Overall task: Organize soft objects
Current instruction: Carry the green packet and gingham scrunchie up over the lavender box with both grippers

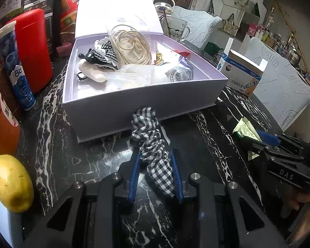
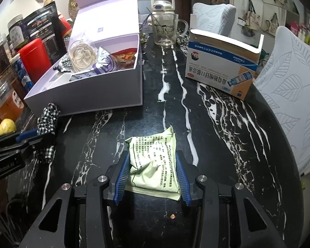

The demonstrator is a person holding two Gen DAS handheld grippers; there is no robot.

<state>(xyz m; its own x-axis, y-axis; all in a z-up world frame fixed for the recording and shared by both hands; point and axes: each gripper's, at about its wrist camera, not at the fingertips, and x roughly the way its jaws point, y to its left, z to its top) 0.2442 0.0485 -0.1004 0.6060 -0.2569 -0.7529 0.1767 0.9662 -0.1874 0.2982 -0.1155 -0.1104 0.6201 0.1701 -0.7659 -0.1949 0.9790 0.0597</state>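
Observation:
My left gripper (image 1: pixel 155 157) is shut on a black-and-white checked scrunchie (image 1: pixel 150 138), held just in front of the open lilac box (image 1: pixel 134 103). The box holds another checked hair piece (image 1: pixel 105 54), a coil of cream cord (image 1: pixel 132 47) and plastic-wrapped packets. In the right wrist view the left gripper (image 2: pixel 39 138) and scrunchie (image 2: pixel 47 119) show at the left, by the box's (image 2: pixel 105 95) near corner. My right gripper (image 2: pixel 152 159) is shut on a pale green soft packet (image 2: pixel 155 161) low over the black marble table (image 2: pixel 217 144).
A red canister (image 1: pixel 34 47), a blue tube (image 1: pixel 16 66) and jars stand left of the box. A yellow lemon (image 1: pixel 11 183) lies at near left. A blue-and-white carton (image 2: pixel 223 66), a glass mug (image 2: pixel 165 31) and white padded chairs (image 2: pixel 291 95) are at right.

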